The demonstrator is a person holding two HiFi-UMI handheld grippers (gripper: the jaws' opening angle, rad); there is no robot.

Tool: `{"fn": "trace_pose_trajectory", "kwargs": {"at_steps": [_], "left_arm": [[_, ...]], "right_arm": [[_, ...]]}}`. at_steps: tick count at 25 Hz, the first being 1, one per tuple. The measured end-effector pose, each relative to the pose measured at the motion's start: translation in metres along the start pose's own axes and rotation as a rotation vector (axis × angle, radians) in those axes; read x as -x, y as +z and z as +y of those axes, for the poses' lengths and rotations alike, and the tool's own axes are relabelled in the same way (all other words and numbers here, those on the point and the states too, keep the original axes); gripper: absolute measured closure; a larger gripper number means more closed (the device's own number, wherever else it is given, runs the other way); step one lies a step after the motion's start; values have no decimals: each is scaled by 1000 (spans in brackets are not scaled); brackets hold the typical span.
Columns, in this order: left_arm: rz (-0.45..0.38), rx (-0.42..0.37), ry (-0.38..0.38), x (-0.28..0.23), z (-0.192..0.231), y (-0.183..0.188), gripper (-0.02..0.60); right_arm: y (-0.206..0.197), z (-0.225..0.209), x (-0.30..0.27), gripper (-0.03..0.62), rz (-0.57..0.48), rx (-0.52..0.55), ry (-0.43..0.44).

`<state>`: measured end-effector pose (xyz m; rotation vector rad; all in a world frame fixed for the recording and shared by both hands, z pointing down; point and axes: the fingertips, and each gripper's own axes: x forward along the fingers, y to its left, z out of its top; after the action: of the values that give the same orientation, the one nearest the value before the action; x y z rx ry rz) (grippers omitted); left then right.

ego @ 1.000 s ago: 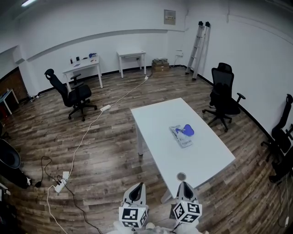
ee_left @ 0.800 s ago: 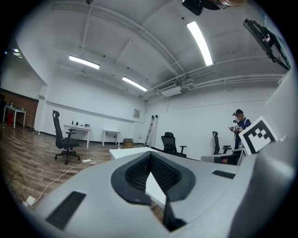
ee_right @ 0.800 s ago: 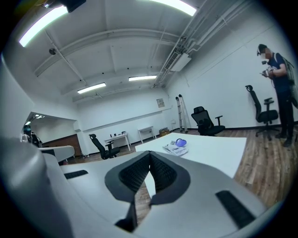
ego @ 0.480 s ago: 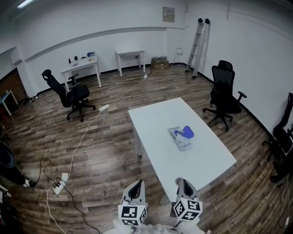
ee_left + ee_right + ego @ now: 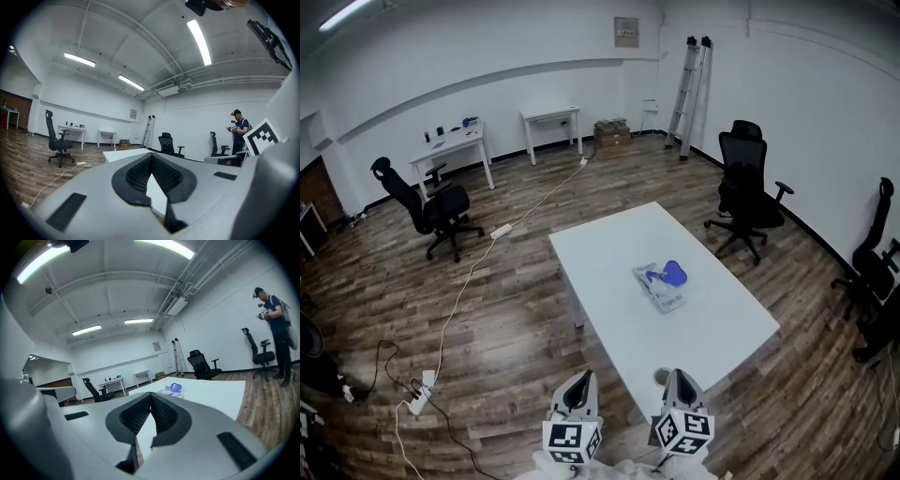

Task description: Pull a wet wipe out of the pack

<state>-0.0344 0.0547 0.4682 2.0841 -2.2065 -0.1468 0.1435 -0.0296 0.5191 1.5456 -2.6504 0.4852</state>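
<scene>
The wet wipe pack lies flat about the middle of the white worktop, its blue lid on the end turned toward the far right corner. Nothing touches it. Both grippers are well apart from it, low at the near end of the worktop.

The right gripper sits at the near short edge, close to the near left corner. Its jaws are closed tip to tip with nothing between them. In the right gripper view, the right gripper points along the worktop with the pack ahead of it.

The left gripper is over the wooden floor, just outside the worktop's left long edge. Its jaws are also pressed together and empty, as the left gripper view shows.
</scene>
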Motion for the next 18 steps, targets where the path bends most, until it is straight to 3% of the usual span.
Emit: {"fn": "trace_pose_trajectory", "kwargs": {"at_steps": [6,18], "left_arm": [[16,4,-50,-20,-2,-8,581],[35,14,-95,-64,21,-9,581]], "right_arm": [[-4,-16,-6,585,-3,-18,-62],[-3,-7,-51,585,7,-17,-93]]}}
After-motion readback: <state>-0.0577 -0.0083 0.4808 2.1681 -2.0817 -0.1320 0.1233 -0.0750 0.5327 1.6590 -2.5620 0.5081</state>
